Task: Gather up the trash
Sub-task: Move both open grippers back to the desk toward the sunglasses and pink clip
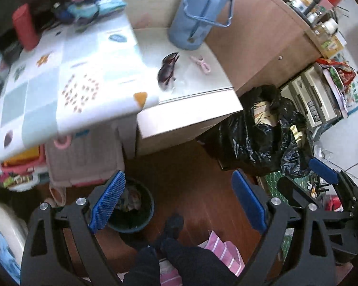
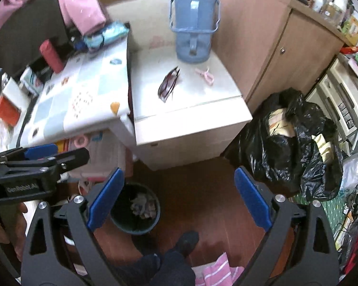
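Note:
A dark round bin (image 1: 148, 217) (image 2: 137, 229) stands on the wooden floor under the tables, with crumpled paper trash (image 2: 143, 206) lying inside it. My left gripper (image 1: 179, 190) hangs high above the floor, pointing steeply down, open, with nothing between its blue pads. My right gripper (image 2: 179, 188) is beside it at the same height, also open and holding nothing. Each gripper shows at the edge of the other's view: the right gripper (image 1: 327, 174) and the left gripper (image 2: 40, 152). A full black rubbish bag (image 1: 262, 133) (image 2: 293, 147) sits on the floor to the right.
The white cabinet (image 1: 193, 116) (image 2: 191, 119) carries a blue jug (image 1: 200, 12) (image 2: 194, 23), sunglasses (image 1: 167, 70) (image 2: 168, 84) and a pink clip (image 1: 201, 63) (image 2: 206, 74). A patterned table (image 1: 59, 88) stands left of it. The person's dark-socked foot (image 1: 171, 226) (image 2: 186, 240) is below the grippers.

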The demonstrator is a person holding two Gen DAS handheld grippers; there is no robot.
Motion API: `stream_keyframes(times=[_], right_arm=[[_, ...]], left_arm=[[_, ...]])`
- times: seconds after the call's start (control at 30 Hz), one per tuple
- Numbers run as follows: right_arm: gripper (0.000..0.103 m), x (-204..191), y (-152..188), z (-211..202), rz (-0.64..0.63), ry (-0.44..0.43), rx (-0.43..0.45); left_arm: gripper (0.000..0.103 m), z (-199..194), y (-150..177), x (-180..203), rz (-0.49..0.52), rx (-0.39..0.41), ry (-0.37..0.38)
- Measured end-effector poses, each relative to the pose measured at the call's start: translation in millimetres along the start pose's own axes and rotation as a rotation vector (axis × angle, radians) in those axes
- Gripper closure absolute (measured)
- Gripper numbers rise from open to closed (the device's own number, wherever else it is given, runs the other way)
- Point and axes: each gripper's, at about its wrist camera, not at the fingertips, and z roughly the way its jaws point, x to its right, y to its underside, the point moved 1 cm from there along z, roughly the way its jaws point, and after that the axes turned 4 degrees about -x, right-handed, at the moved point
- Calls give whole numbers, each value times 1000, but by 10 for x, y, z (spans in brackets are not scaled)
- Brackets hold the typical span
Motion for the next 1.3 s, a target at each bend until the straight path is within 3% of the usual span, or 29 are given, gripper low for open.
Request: stream_keyframes(times=[0.27,0.53,0.93,1.3], right_arm=[[10,325,-149,15,73,18,29],[9,674,-541,386,113,-11,9],[9,1094,-1663,1542,57,-91,-98],[9,1125,-2247,2682,-56,-108,-189]], left_arm=[[14,49,-311,233,63,19,-3],[14,299,-755,309,55,0,-11],[14,1195,-1875,185,-67,-86,-92],[14,2217,-2449,-113,-134,-183,-144]])
